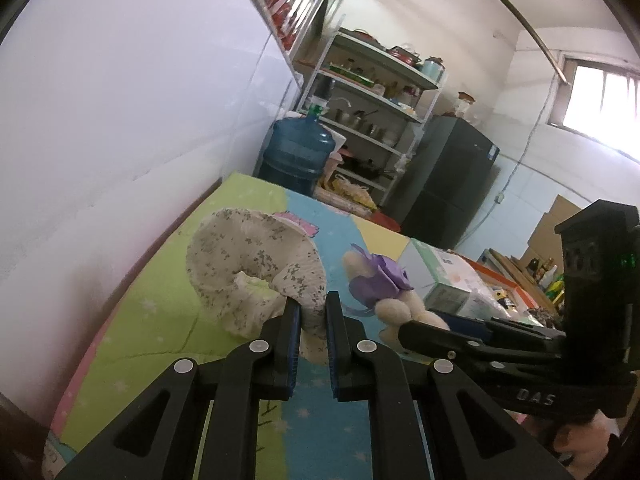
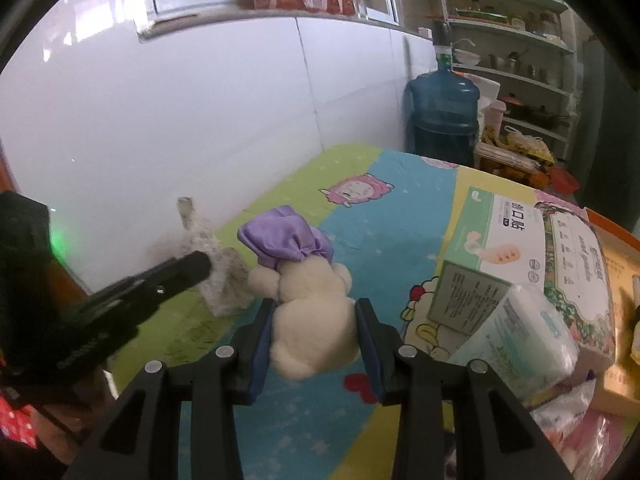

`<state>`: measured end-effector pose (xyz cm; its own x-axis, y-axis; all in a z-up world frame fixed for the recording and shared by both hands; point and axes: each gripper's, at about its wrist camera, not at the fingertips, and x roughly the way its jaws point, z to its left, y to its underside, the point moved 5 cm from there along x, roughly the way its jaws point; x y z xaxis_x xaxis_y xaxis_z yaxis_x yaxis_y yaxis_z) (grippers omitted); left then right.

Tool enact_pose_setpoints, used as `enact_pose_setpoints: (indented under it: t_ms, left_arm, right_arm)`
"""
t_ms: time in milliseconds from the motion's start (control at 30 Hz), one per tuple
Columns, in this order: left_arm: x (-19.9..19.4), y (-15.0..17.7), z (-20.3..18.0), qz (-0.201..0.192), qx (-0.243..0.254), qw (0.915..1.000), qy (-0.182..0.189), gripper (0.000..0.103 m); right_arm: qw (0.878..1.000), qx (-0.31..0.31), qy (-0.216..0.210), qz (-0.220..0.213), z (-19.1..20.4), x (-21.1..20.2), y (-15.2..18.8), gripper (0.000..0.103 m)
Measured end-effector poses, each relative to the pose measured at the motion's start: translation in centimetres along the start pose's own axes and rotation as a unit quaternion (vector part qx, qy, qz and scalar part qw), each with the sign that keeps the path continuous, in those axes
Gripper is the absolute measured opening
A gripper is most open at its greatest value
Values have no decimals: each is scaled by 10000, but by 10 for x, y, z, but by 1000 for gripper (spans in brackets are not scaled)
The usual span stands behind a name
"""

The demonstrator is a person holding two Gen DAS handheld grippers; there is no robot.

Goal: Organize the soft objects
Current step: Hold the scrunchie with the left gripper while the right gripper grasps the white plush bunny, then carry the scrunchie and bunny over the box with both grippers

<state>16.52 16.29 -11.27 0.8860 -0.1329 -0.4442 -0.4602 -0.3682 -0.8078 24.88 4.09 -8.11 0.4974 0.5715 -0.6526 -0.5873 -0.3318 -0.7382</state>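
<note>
In the left wrist view, the left gripper is clenching an end of the floral ring pillow, which is lying on the colourful bedspread near the wall. In the right wrist view, the right gripper is squeezing the cream plush toy in its purple dress, beside the boxes. Both soft things seem to be at the grasping stage; next likely calls for lifting each without dragging the spread.
</note>
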Motion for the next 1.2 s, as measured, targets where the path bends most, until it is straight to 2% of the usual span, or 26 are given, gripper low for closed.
enact_pose_setpoints:
  t_ms: [333, 800, 1200]
  left_arm:
    - [-26, 2, -29, -95, 288, 9993, 231, 11]
    - [-46, 22, -94, 68, 827, 9940, 715, 11]
    - [-53, 44, -155, 220, 1267, 9855, 1104, 11]
  right_arm:
    - [9990, 96, -310, -314, 13, -52, 16, 40]
    - [9975, 420, 115, -565, -14, -117, 57, 40]
    - [9907, 825, 566, -921, -49, -176, 92, 41]
